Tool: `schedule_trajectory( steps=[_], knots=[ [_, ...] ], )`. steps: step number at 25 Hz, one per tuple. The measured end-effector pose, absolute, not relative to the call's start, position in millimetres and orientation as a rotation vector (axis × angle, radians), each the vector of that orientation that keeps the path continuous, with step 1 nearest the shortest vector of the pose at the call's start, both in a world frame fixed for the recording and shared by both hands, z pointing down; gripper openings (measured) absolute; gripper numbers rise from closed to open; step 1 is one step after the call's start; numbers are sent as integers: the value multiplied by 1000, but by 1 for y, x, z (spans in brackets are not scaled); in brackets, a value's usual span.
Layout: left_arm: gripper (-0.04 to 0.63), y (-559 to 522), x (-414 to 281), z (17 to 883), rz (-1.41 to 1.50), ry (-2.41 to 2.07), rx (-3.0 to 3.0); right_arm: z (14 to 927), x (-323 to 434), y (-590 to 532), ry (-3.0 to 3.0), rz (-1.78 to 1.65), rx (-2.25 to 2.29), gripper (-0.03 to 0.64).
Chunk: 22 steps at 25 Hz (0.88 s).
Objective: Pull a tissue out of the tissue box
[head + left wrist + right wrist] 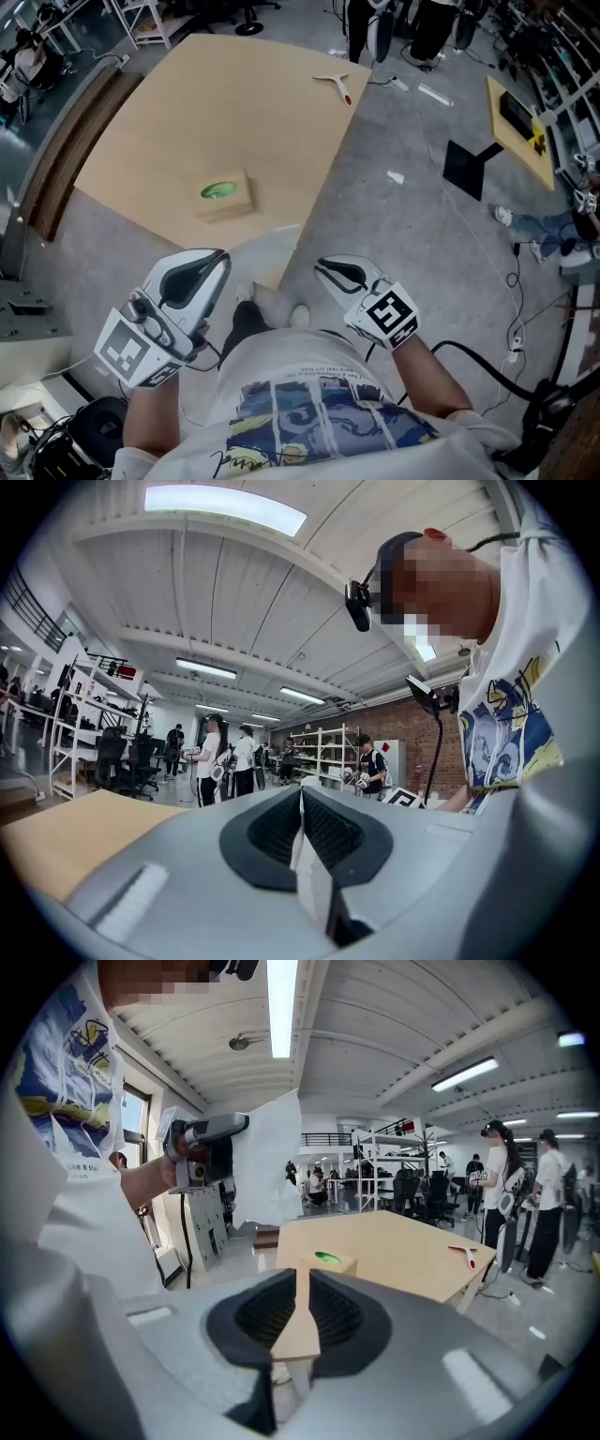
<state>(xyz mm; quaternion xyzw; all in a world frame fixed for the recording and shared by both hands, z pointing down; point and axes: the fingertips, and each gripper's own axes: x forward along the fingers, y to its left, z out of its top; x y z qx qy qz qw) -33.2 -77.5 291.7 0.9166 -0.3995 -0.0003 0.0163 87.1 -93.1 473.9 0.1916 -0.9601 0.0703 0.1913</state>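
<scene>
Left claw (302, 803) is pinching the tissue (267, 1162), well clear of the box (225, 195) on the table (187, 112). Right claw (302, 1283) is pressed together, empty. I'd just hold that pinch firm, no yanking.

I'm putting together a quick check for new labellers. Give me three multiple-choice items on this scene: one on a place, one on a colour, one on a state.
1. Where is the tissue box?
A. on the floor
B. on the tan table
C. on a shelf

2. What colour is the box's opening?
A. green
B. blue
C. black

3. What is the state of the tissue?
A. tucked inside the box
B. pinched in the shut left gripper, away from the box
C. lying flat on the table

Answers:
1 B: the head view shows the box sitting on the table top.
2 A: the oval opening shows green in both the head view and the right gripper view.
3 B: the white sheet hangs from the closed jaws, well clear of the box.
</scene>
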Motion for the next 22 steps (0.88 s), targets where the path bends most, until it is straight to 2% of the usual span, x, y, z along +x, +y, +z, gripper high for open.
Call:
schedule_trajectory(
  steps=[22],
  knots=[
    [5,-65,-55,292,3,-1252,2869,479,55,-84,-2681,153,483,21]
  ],
)
